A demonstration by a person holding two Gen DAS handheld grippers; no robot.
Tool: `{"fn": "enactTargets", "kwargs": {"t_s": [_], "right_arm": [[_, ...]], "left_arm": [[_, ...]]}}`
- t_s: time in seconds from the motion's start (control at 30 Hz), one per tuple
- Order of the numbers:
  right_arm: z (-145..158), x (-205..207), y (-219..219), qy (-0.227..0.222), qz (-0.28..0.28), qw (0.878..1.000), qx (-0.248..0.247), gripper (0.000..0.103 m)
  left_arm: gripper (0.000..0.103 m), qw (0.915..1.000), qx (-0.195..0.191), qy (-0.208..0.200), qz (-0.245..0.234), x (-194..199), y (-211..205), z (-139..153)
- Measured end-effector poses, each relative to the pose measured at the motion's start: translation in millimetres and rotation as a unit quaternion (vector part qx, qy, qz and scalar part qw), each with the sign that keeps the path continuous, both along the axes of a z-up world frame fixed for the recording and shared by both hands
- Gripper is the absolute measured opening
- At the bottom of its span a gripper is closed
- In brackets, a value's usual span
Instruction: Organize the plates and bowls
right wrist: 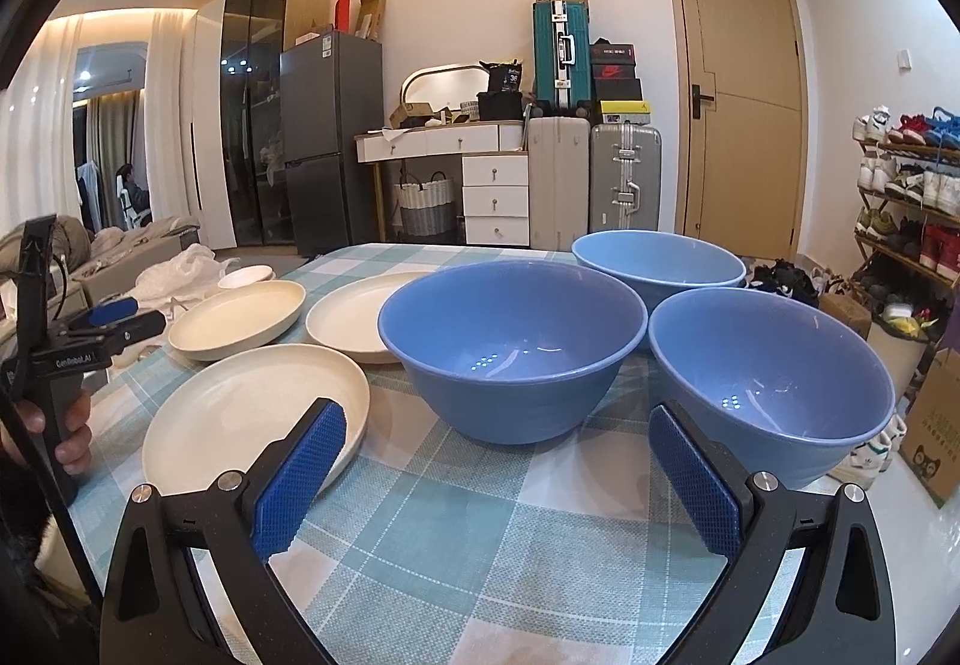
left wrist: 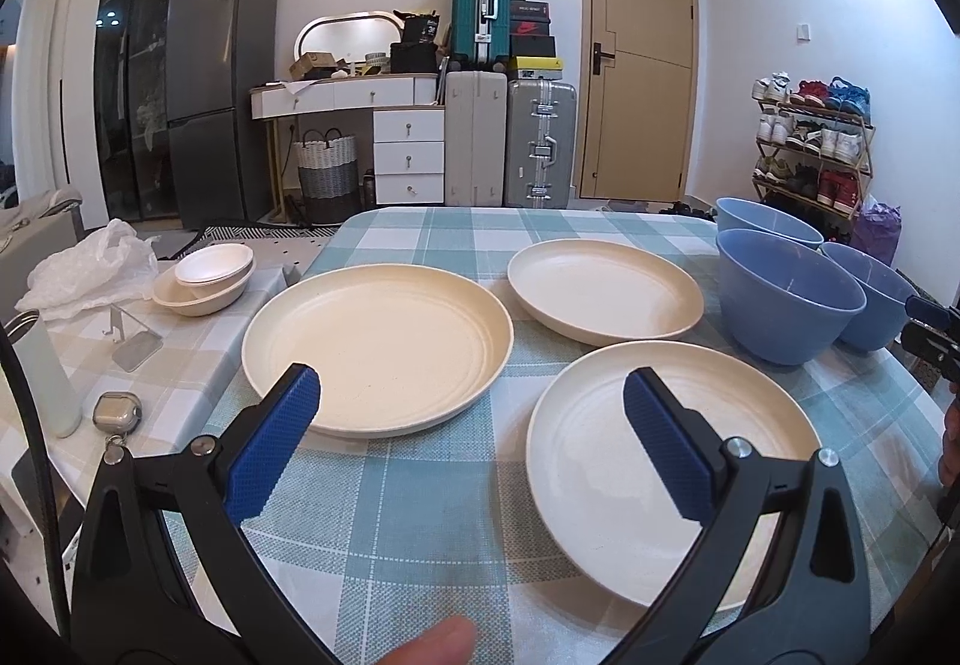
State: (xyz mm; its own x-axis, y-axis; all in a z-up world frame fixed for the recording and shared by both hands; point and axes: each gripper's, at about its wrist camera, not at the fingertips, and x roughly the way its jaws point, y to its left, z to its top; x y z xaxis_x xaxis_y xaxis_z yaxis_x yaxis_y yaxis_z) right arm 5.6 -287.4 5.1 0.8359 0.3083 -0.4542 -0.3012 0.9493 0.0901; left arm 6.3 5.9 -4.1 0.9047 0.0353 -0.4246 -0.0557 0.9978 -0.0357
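Three cream plates lie apart on the checked tablecloth: a left plate (left wrist: pixel 378 341), a far plate (left wrist: pixel 603 288) and a near plate (left wrist: pixel 672 461). Three blue bowls stand at the right: a middle bowl (right wrist: pixel 510 347), a far bowl (right wrist: pixel 657 260) and a right bowl (right wrist: pixel 771 383). My left gripper (left wrist: pixel 471 395) is open and empty, above the cloth between the left and near plates. My right gripper (right wrist: pixel 495 443) is open and empty, just before the middle bowl. The left gripper also shows in the right wrist view (right wrist: pixel 120 317).
A side table at the left holds stacked small cream bowls (left wrist: pixel 207 278), a white plastic bag (left wrist: pixel 90 272), a phone stand (left wrist: pixel 135 341), a white bottle (left wrist: pixel 42 371) and an earbud case (left wrist: pixel 117 413). Past the table's far edge (left wrist: pixel 510 212) stand suitcases, drawers and a shoe rack.
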Motion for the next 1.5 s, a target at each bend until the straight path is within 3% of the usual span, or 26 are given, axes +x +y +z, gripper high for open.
{"fn": "enactTargets", "kwargs": {"t_s": [0.7, 0.9, 1.17, 1.5], "right_arm": [[45.3, 5.6, 50.3, 0.019, 0.067, 0.998, -0.006, 0.103], [61.4, 10.1, 69.9, 0.02, 0.09, 0.996, -0.011, 0.103], [74.8, 25.7, 109.0, 0.025, 0.127, 0.991, -0.027, 0.103], [65.9, 56.6, 161.7, 0.047, 0.158, 0.985, -0.044, 0.103]], "left_arm": [[0.101, 0.9995, -0.001, 0.013, 0.029, -23.8, 6.4, 60.3], [0.101, 0.9989, -0.016, 0.026, 0.035, -23.8, 8.5, 71.4], [0.101, 0.9957, -0.044, 0.053, 0.063, -15.0, 30.2, 68.1], [0.101, 0.9916, -0.044, 0.083, 0.089, 7.5, 62.8, 47.2]]}}
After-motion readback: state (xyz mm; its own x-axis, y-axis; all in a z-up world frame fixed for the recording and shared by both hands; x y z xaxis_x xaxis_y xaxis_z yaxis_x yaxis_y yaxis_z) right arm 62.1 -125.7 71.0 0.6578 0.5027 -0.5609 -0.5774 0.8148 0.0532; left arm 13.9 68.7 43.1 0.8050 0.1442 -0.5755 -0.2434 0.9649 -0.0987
